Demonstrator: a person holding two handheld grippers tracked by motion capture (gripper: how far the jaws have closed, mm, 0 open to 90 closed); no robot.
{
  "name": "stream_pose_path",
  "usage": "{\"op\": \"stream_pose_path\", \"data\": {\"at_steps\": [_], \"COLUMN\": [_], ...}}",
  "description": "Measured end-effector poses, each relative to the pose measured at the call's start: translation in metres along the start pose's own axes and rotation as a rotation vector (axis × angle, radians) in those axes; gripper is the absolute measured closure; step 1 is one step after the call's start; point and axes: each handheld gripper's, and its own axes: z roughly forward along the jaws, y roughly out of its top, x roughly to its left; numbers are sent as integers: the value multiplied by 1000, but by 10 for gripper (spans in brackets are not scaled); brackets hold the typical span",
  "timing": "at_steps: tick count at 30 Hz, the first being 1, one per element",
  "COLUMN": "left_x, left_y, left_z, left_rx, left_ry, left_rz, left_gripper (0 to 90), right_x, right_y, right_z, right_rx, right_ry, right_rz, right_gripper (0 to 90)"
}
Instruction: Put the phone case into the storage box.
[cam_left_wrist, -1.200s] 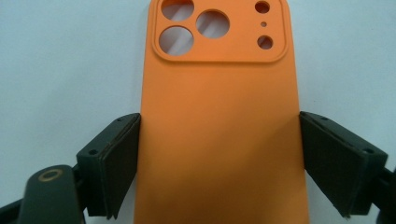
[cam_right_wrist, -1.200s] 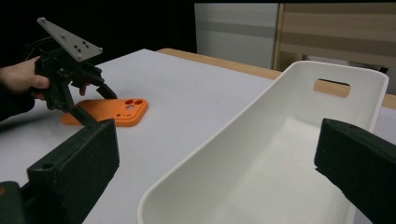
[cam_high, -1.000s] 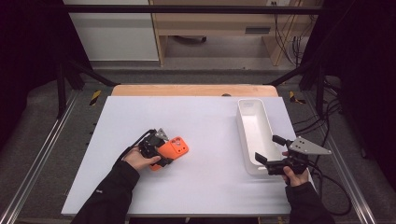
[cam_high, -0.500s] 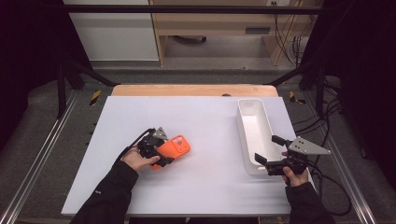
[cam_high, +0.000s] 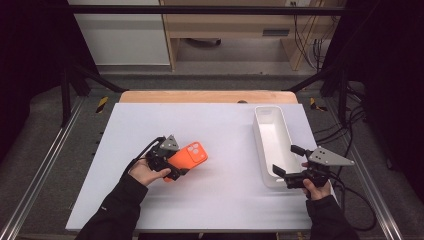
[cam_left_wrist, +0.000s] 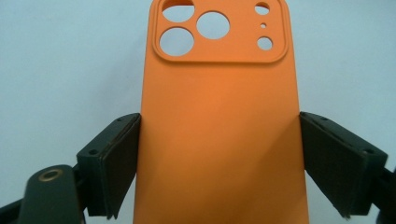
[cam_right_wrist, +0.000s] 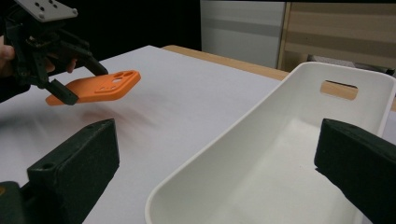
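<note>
An orange phone case (cam_high: 187, 156) with round camera cutouts hangs a little above the white table, held by its long edges. My left gripper (cam_high: 172, 162) is shut on the case (cam_left_wrist: 219, 126), one black pad (cam_left_wrist: 116, 163) on each side. Seen from the right gripper view, the case (cam_right_wrist: 100, 86) floats level over the table in the far gripper's jaws. My right gripper (cam_high: 290, 162) stands open at the near end of a long white bin (cam_high: 272, 142), its jaws spread across the bin's rim (cam_right_wrist: 224, 144) with nothing between them.
The white table top (cam_high: 220, 200) stretches between the two hands. A wooden strip (cam_high: 205, 96) runs along the far edge. Black frame bars and cables (cam_high: 350, 125) stand off to the right of the table.
The left gripper has lifted the orange case off the table and carried it slightly right. The right gripper has stayed at the bin.
</note>
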Motion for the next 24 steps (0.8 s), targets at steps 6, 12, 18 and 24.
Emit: {"op": "stream_pose_path", "data": {"at_steps": [6,12,18,24], "left_x": [-8,-16,-25,-30], "left_y": [5,10,15,18], "left_z": [-4,-9,-15,-20], "left_rx": [-8,-29,-44,-60], "left_ry": [-4,-12,-14,-22], "left_rz": [19,44,68,86], "left_gripper": [156,156,156,155], "right_x": [1,4,8,14], "right_y": [0,2,5,8], "right_z": [1,2,4,7], "right_rx": [9,13,23,27], "right_ry": [4,11,20,36], "right_rz": [-8,-19,-40,-58], "right_gripper": [5,6,6,6]}}
